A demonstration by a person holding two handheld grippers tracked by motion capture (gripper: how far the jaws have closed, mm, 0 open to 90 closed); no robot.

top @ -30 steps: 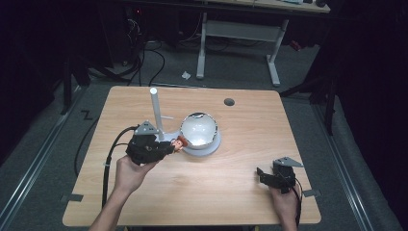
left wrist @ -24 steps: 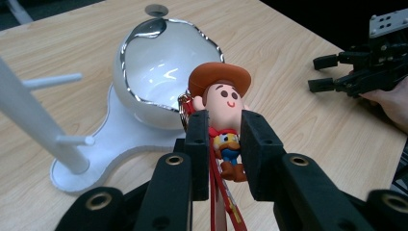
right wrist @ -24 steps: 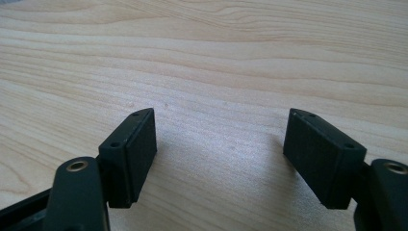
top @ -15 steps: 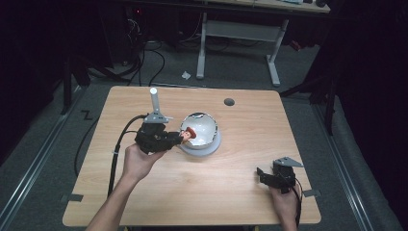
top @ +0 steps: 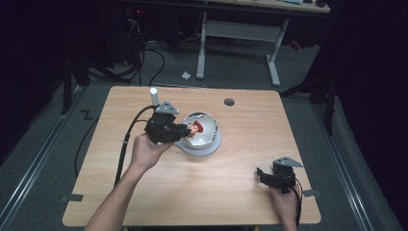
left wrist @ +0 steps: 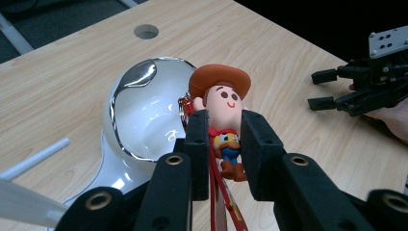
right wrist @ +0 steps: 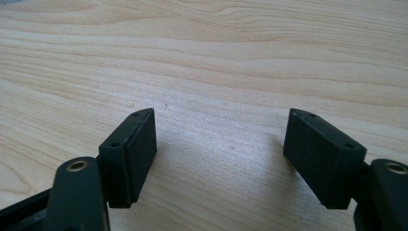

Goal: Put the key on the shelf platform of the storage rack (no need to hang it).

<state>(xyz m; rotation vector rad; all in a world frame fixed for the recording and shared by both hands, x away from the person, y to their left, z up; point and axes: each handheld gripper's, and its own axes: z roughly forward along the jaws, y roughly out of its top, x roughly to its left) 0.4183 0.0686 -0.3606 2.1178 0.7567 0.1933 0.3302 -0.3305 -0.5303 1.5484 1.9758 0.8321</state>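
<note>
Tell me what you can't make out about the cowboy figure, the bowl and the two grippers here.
- Cowboy figure: sides of its body, left gripper view, covered by the left gripper pads.
- Red strap: lower end, same view, cut off by the bottom edge.
- Shiny bowl: near rim, high view, hidden behind the left gripper.
- Right gripper: its body, right gripper view, cut off below.

Surface: I see a light wooden table, round cable hole at upper centre | On it: shiny bowl on white base, centre; white upright post, upper left.
</note>
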